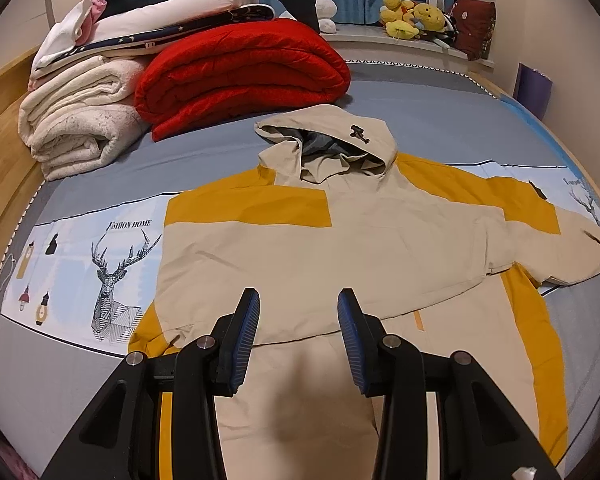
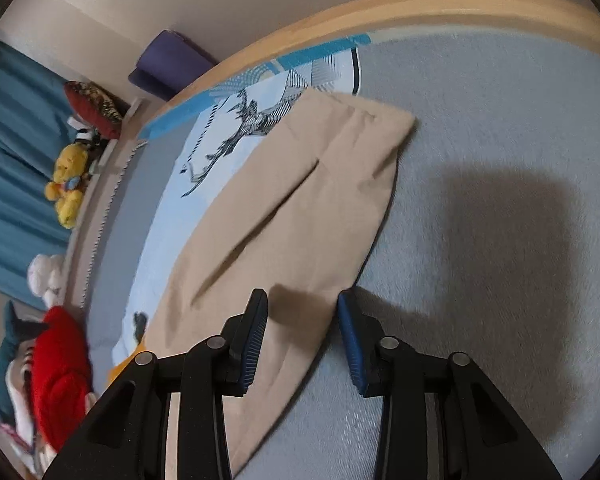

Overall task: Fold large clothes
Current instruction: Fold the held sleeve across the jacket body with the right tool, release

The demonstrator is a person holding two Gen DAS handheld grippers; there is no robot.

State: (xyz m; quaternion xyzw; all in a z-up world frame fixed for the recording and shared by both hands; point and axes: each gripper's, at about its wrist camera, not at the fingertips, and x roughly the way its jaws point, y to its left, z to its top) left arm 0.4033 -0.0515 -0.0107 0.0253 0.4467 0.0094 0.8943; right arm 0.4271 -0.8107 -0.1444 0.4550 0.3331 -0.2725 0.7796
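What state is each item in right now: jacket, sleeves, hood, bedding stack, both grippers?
jacket: spread flat on the bed, partly folded
far sleeve: stretched out flat
near sleeve: folded across the body
hood: open, slumped
red quilt: folded
white blanket: folded
left gripper: open above jacket
right gripper: open, straddling sleeve edge

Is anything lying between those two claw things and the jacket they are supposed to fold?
Nothing visible does. The left gripper hangs open right above the jacket, only air between. The right gripper straddles the edge of the beige sleeve on the bed, jaws apart, nothing else between them.
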